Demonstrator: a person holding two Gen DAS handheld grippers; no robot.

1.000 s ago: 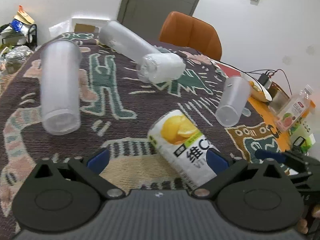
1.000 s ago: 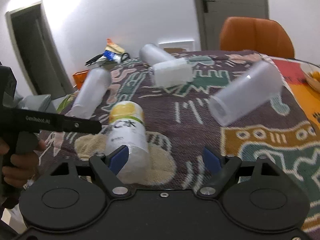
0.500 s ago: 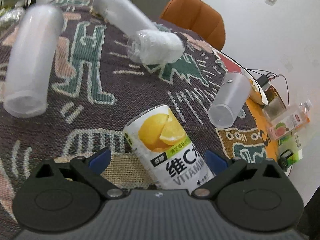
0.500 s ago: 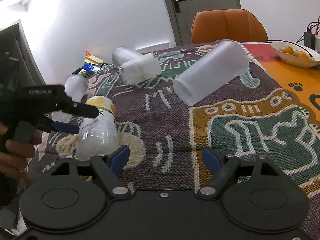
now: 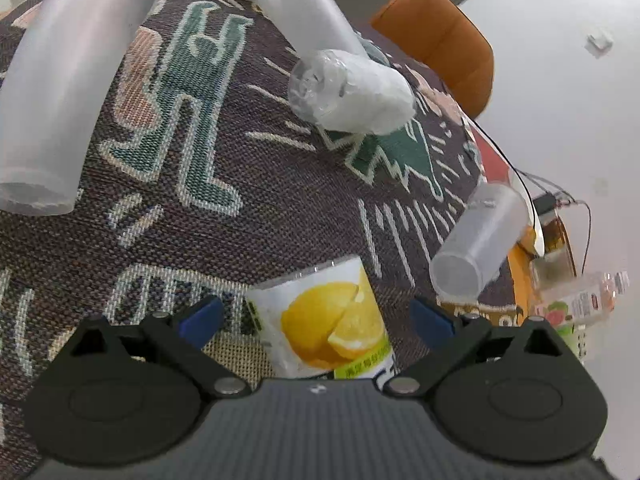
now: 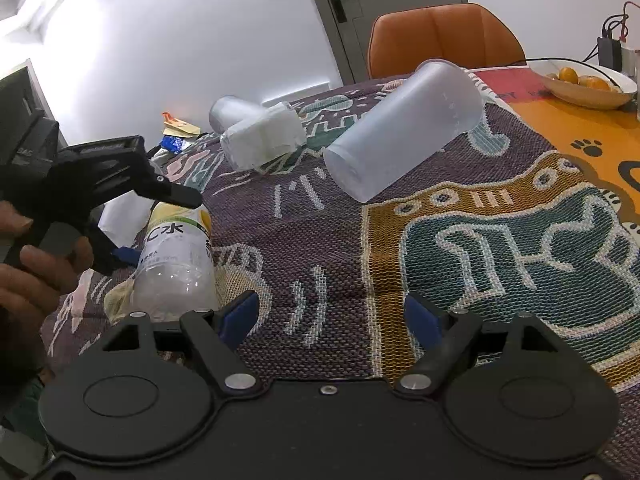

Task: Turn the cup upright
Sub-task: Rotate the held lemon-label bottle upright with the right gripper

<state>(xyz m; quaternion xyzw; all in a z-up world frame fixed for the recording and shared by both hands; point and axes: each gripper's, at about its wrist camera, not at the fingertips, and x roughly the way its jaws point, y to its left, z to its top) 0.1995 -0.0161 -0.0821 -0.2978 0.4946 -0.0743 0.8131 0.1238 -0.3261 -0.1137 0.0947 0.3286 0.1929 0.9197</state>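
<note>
- The cup I judge to be the target is the frosted plastic cup [image 6: 404, 132] lying on its side on the woven tablecloth [image 6: 500, 248], upper centre of the right wrist view, with its closed base toward me and its mouth pointing away toward the orange chair [image 6: 444, 38]. In the left wrist view the same cup [image 5: 478, 240] sits at right of centre.
- It looks empty, thin-walled and light, so I expect it to roll or skid at a nudge. The smooth plastic will likely be slippery and will flex if squeezed hard.
- I would grip across the barrel near the stiffer base end, with moderate pressure, then rotate it to standing.
- My right gripper [image 6: 332, 316] has its blue pads spread wide with nothing between them, low in the frame and well short of the cup.
- My left gripper [image 5: 316, 318] is also spread apart. A lemon-label drink bottle [image 5: 332, 320] lies between its fingers, but I cannot see either pad touching it.
- Two more frosted cups [image 5: 68, 92] lie on their sides at upper left of the left view, one of them [image 5: 296, 12] touching a white wrapped roll [image 5: 352, 92].
- A bowl of oranges [image 6: 584, 84] rests at the far right edge of the right view.
</note>
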